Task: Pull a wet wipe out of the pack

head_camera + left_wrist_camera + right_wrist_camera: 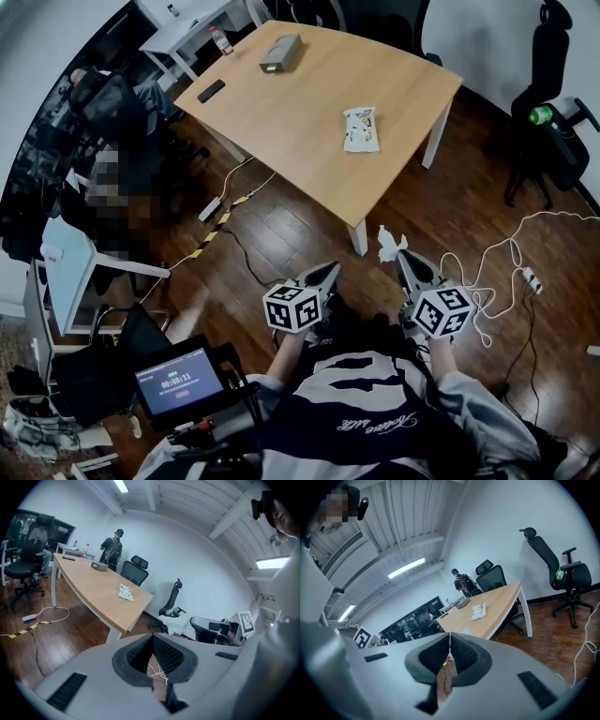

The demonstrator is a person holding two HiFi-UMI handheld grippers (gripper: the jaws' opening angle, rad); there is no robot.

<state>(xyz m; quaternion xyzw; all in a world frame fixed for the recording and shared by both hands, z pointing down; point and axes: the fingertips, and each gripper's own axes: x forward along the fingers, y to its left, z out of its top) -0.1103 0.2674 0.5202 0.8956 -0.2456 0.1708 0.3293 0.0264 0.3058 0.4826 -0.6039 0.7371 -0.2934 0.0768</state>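
The big light-wood table (309,112) stands well apart from the person, across a stretch of dark wooden floor. Both claws are held out over that floor, short of the table's near corner.

On the table, near the side that faces the person, lies the wet wipe pack (361,129), flat, white and crinkled, with nothing touching it. Farther back on the table sit a grey box (280,53) and a small black device (211,91), neither of them involved in this.

The right claw (400,255) is closed tight. A crumpled white wet wipe (387,246) is pinched at its very tip and sticks up and out over the floor, clear of both pack and table. The left claw (328,272) points the same way just beside it. Its jaws meet at the tip and nothing is caught between them.

By my reading, the pull itself is finished: the wipe is out, held in the air and fully separated from the pack. If anything is left, it is only to put the wipe down somewhere. From here I can't tell whether the pack's flap stands open or whether another wipe pokes out of it.
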